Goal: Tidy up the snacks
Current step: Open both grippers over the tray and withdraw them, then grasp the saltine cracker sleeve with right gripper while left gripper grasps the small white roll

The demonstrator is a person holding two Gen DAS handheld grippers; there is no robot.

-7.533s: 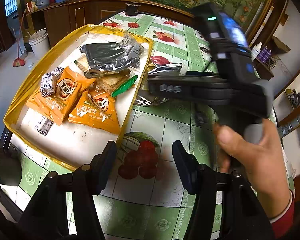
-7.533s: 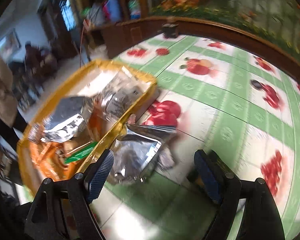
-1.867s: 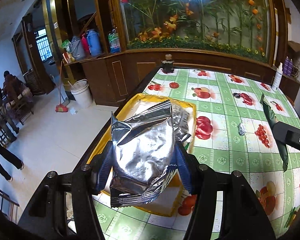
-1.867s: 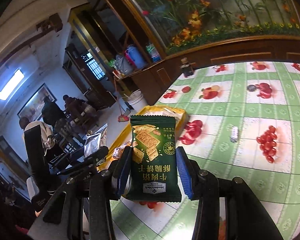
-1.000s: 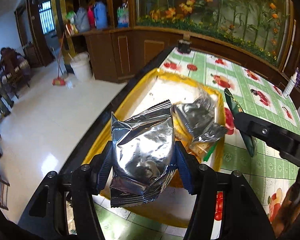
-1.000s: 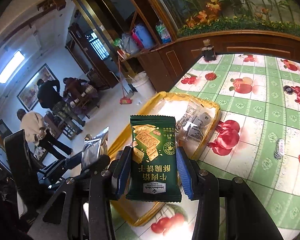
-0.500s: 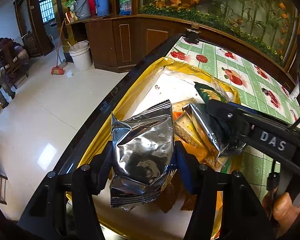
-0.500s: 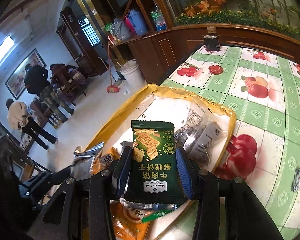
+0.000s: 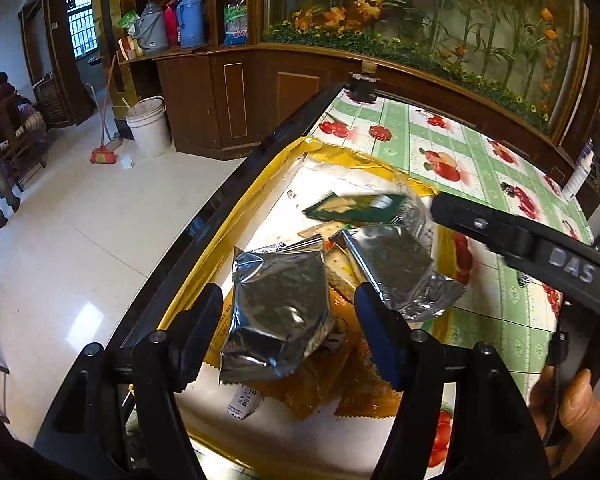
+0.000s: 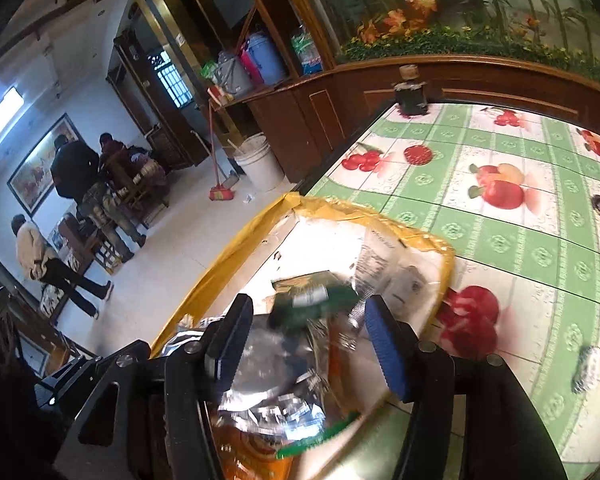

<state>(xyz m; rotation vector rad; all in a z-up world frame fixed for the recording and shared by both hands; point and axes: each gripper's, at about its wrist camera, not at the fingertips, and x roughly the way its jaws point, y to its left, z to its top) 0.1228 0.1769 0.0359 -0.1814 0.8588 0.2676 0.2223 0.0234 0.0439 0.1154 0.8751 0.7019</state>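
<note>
Both my pairs of fingers hang over the yellow tray at the edge of the surface, and both have just been opening. My left gripper stands wide, its fingers clear of the silver packet, which lies loose between them on the heap of snacks in the tray. My right gripper is spread too and holds nothing; the green cracker packet is out of it, blurred just ahead of the fingertips, over the tray's white floor. In the left view that green packet sits tilted at the far side of the heap, beside a second silver bag. The silver packets look crinkled, puffy and shiny, so I judge them light, soft and rather slippery; pinching across the flat sealed ends should hold better than squeezing the air-filled middle. The green one is flat, printed with crackers, probably brittle inside, so I would take it gently by its edges. Orange packets lie underneath.
</note>
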